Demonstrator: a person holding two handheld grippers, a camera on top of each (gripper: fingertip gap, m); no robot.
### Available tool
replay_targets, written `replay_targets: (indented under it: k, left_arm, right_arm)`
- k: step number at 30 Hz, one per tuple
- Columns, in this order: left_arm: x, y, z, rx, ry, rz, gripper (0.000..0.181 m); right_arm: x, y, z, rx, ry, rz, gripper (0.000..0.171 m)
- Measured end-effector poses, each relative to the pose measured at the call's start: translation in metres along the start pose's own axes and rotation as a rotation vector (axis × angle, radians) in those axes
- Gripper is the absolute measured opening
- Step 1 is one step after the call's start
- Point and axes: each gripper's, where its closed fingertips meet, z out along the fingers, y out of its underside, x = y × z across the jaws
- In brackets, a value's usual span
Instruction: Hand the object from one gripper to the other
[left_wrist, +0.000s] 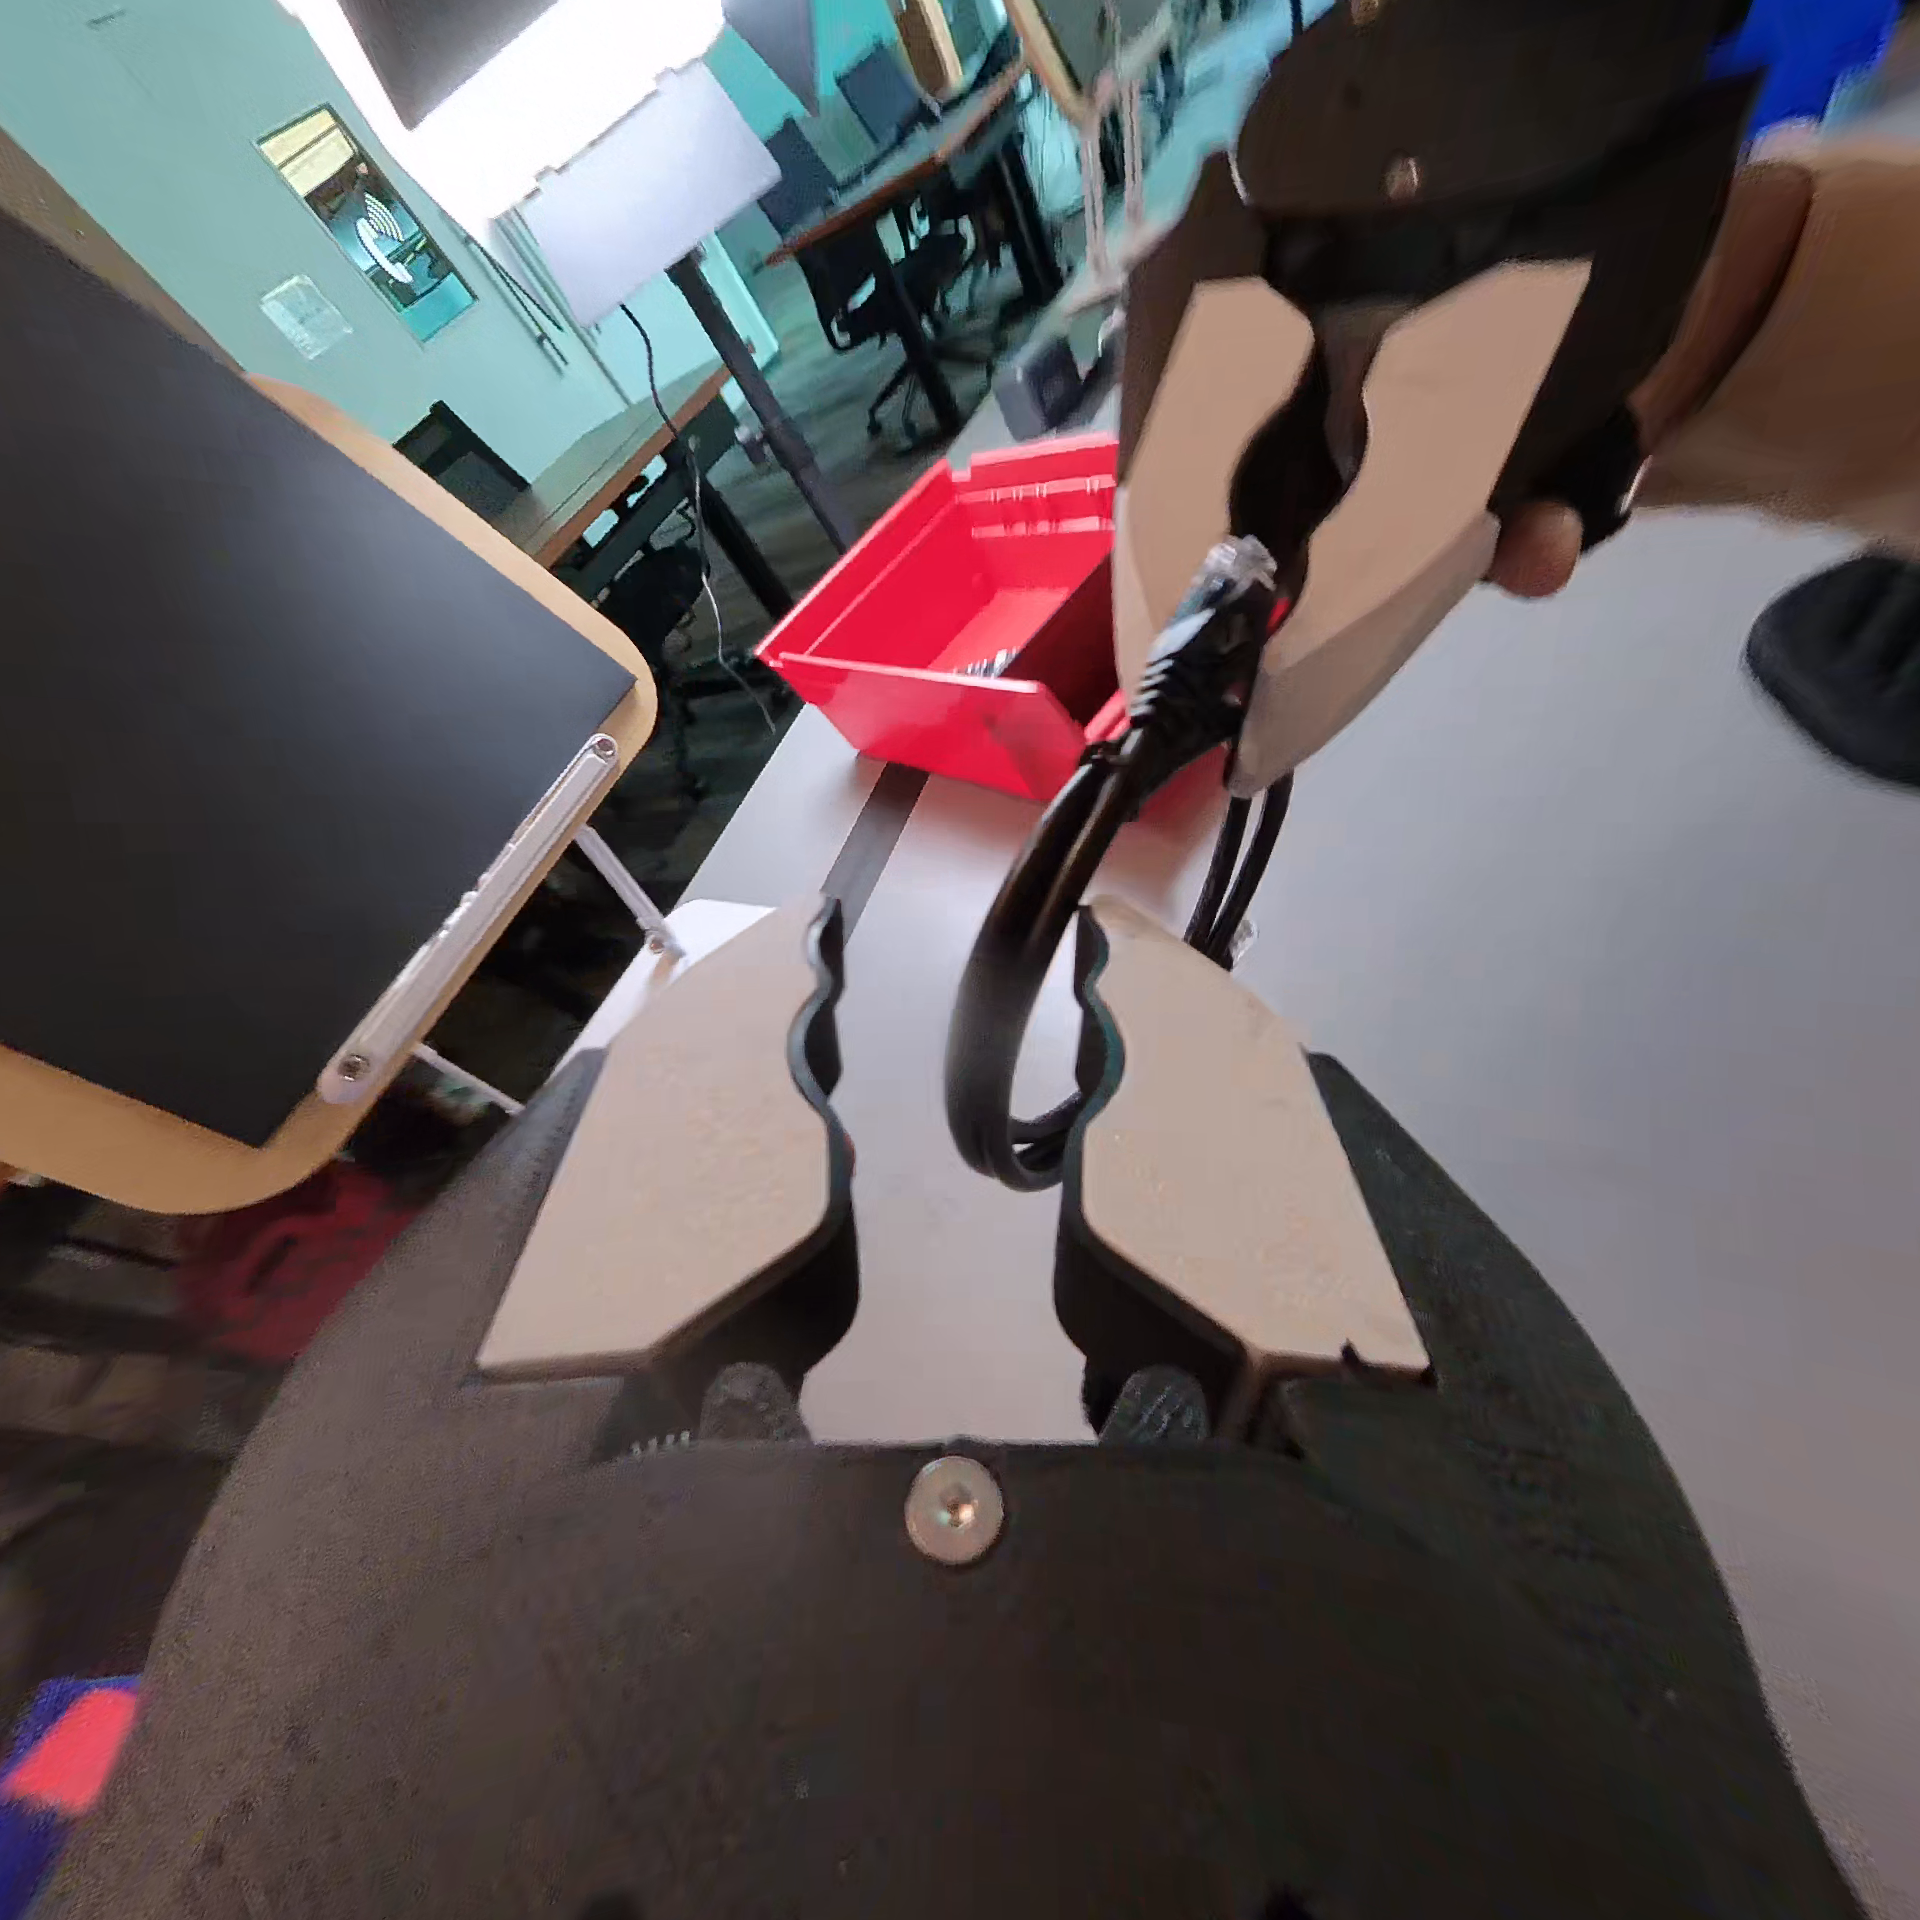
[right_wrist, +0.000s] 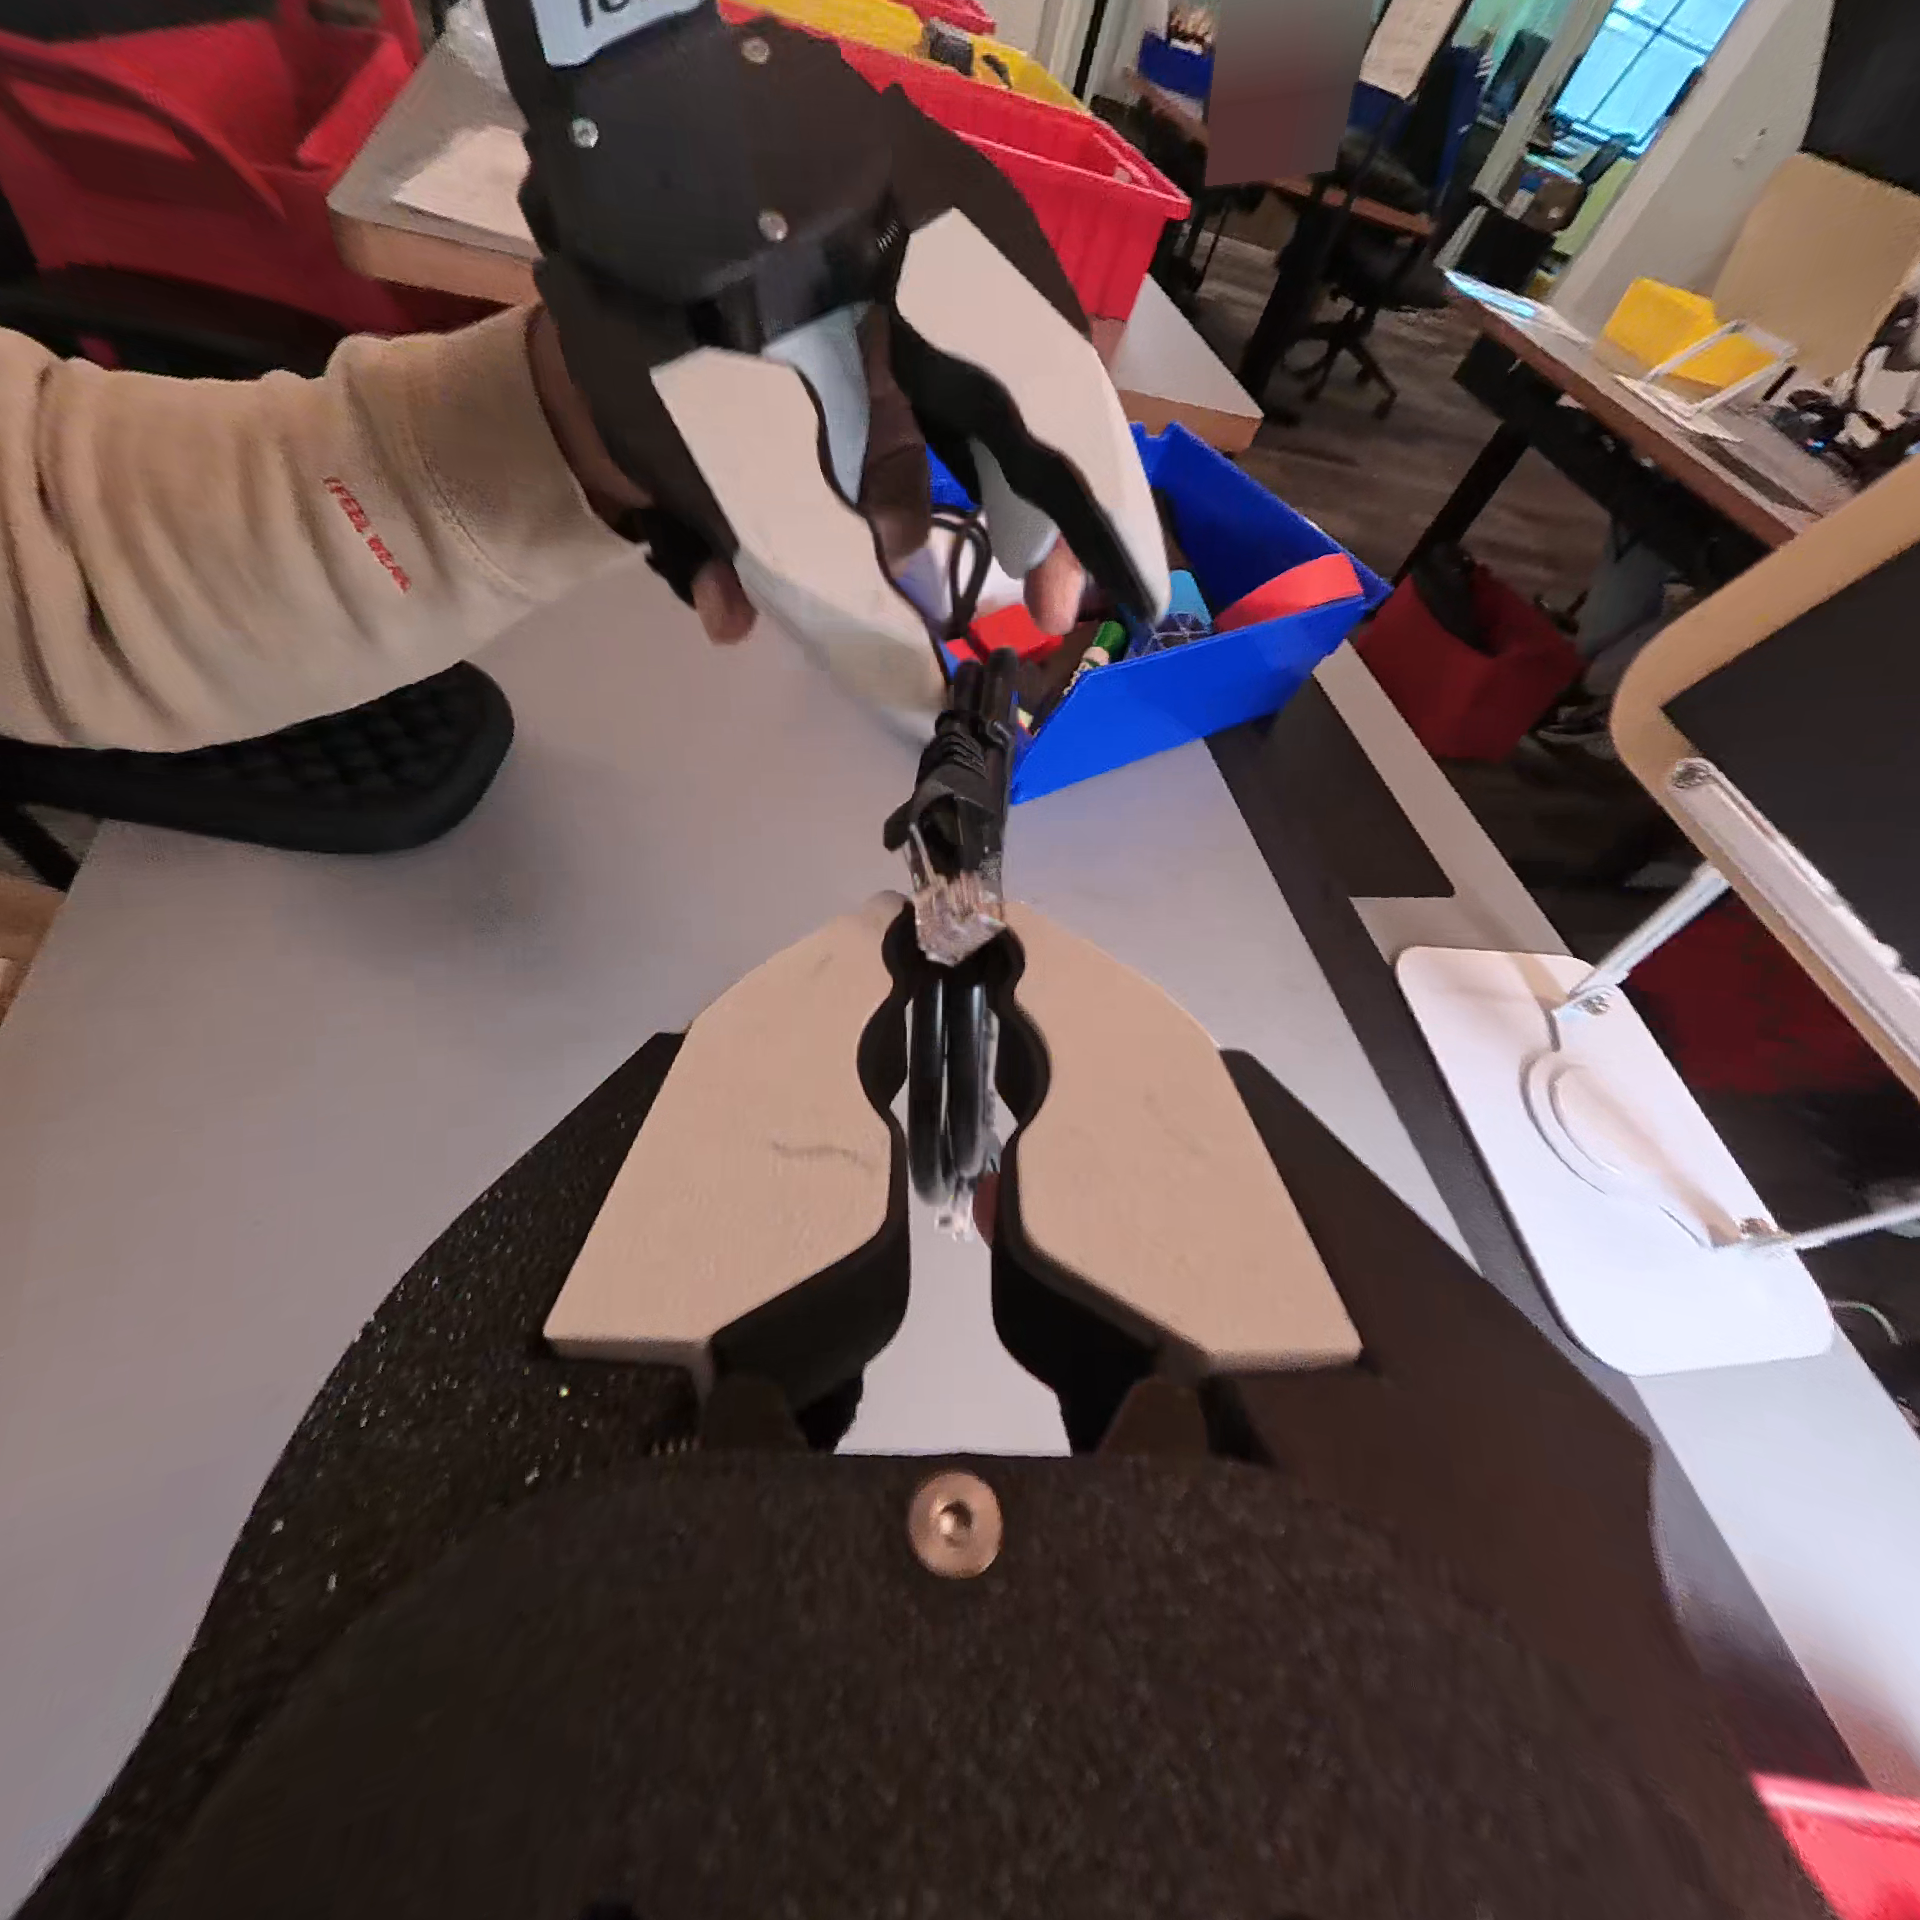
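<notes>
A black network cable (right_wrist: 951, 1081) with clear plugs is folded into a bundle. My right gripper (right_wrist: 951, 914) is shut on it, and one clear plug (right_wrist: 951, 925) sticks out at the fingertips. In the left wrist view the right gripper (left_wrist: 1205, 717) holds the cable (left_wrist: 987, 997) from above, over the grey table (left_wrist: 1558, 987). My left gripper (left_wrist: 956, 920) is open. The cable's loop hangs between its fingers and leans against the right finger (left_wrist: 1195, 1091), while the left finger stands clear of it. The left gripper (right_wrist: 1023, 655) also shows open in the right wrist view.
A red bin (left_wrist: 966, 634) stands at the table's far end. A blue bin (right_wrist: 1226, 665) holds several small items. A monitor (right_wrist: 1818, 727) on a white base (right_wrist: 1558, 1143) stands at the table's edge. A black padded object (right_wrist: 312, 769) lies near the person's sleeve (right_wrist: 260, 540). Some 6 centimetres of space lies between my two pairs of fingers.
</notes>
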Motion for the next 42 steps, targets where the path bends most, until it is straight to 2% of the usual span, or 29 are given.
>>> replay_targets:
  k: [2, 5, 7, 10, 11, 12, 14, 18, 20, 22, 23, 25, 26, 27, 29, 30, 31, 33, 37, 39, 40, 41, 42]
  left_arm:
    - [0.008, 0.005, 0.007, -0.047, -0.02, 0.111, 0.024]
    - [0.007, 0.006, 0.011, -0.066, -0.081, 0.204, 0.014]
    - [0.006, 0.002, 0.01, -0.04, -0.069, 0.171, 0.012]
    - [0.003, -0.005, 0.005, 0.028, -0.044, 0.085, 0.011]
    - [0.003, -0.005, 0.004, 0.035, -0.03, 0.061, 0.011]
    - [0.004, -0.003, 0.004, 0.025, -0.011, 0.045, 0.012]
    - [0.01, 0.009, 0.005, -0.043, 0.049, 0.025, 0.02]
    - [0.031, 0.002, 0.01, -0.065, 0.098, 0.09, 0.036]
    - [0.038, 0.011, 0.018, -0.131, 0.077, 0.195, 0.014]
    - [0.035, 0.012, 0.019, -0.13, 0.063, 0.188, 0.013]
    - [0.033, 0.007, 0.017, -0.092, 0.076, 0.136, 0.012]
    - [0.024, -0.002, 0.01, -0.018, 0.077, 0.064, 0.012]
    - [0.023, -0.006, 0.007, 0.019, 0.084, 0.04, 0.012]
    - [0.023, -0.011, 0.005, 0.058, 0.1, 0.013, 0.012]
    - [0.023, -0.019, 0.003, 0.124, 0.125, -0.039, 0.013]
    - [0.021, -0.018, 0.002, 0.132, 0.126, -0.056, 0.013]
    - [0.021, -0.015, 0.002, 0.116, 0.136, -0.065, 0.017]
    - [0.018, -0.012, -0.001, 0.058, 0.119, -0.06, 0.037]
    - [0.041, -0.015, -0.001, -0.099, 0.102, 0.088, 0.044]
    - [0.054, 0.002, 0.009, -0.232, 0.105, 0.191, 0.041]
    - [0.059, 0.013, 0.015, -0.288, 0.113, 0.226, 0.033]
    - [0.06, 0.022, 0.02, -0.322, 0.107, 0.254, 0.012]
    - [0.056, 0.026, 0.024, -0.339, 0.08, 0.273, 0.007]
  right_arm:
    - [-0.001, 0.002, 0.005, -0.025, 0.015, -0.026, 0.012]
    - [0.002, -0.002, 0.005, 0.006, 0.05, -0.035, 0.012]
    - [0.011, -0.007, 0.001, 0.046, 0.107, -0.044, 0.013]
    - [0.013, 0.008, 0.001, -0.046, 0.115, -0.088, 0.033]
    - [0.013, 0.012, 0.002, -0.061, 0.115, -0.098, 0.027]
    - [0.013, 0.01, 0.003, -0.042, 0.117, -0.104, 0.01]
    - [0.013, 0.006, 0.002, -0.032, 0.109, -0.074, 0.005]
    - [0.002, 0.021, 0.008, -0.152, 0.075, -0.135, 0.005]
    - [-0.005, 0.019, 0.016, -0.158, 0.061, -0.159, 0.005]
    - [-0.004, 0.019, 0.017, -0.175, 0.093, -0.195, 0.006]
    - [0.0, 0.019, 0.015, -0.173, 0.12, -0.208, 0.01]
    - [0.006, 0.026, 0.009, -0.203, 0.116, -0.168, 0.033]
    - [0.009, 0.028, 0.007, -0.197, 0.117, -0.153, 0.034]
    - [0.01, 0.029, 0.006, -0.174, 0.103, -0.136, 0.029]
    - [0.008, 0.023, 0.007, -0.113, 0.072, -0.098, 0.006]
    - [0.009, 0.021, 0.008, -0.107, 0.074, -0.084, 0.006]
    - [0.009, 0.02, 0.007, -0.11, 0.075, -0.079, 0.005]
    - [0.009, 0.022, 0.003, -0.15, 0.084, -0.094, 0.004]
    - [0.009, 0.044, 0.003, -0.33, 0.121, -0.17, 0.004]
    - [0.003, 0.054, 0.012, -0.39, 0.102, -0.2, 0.004]
    - [-0.002, 0.055, 0.018, -0.4, 0.089, -0.21, 0.004]
    - [-0.006, 0.056, 0.022, -0.406, 0.075, -0.219, 0.004]
    - [-0.009, 0.054, 0.024, -0.399, 0.068, -0.23, 0.004]
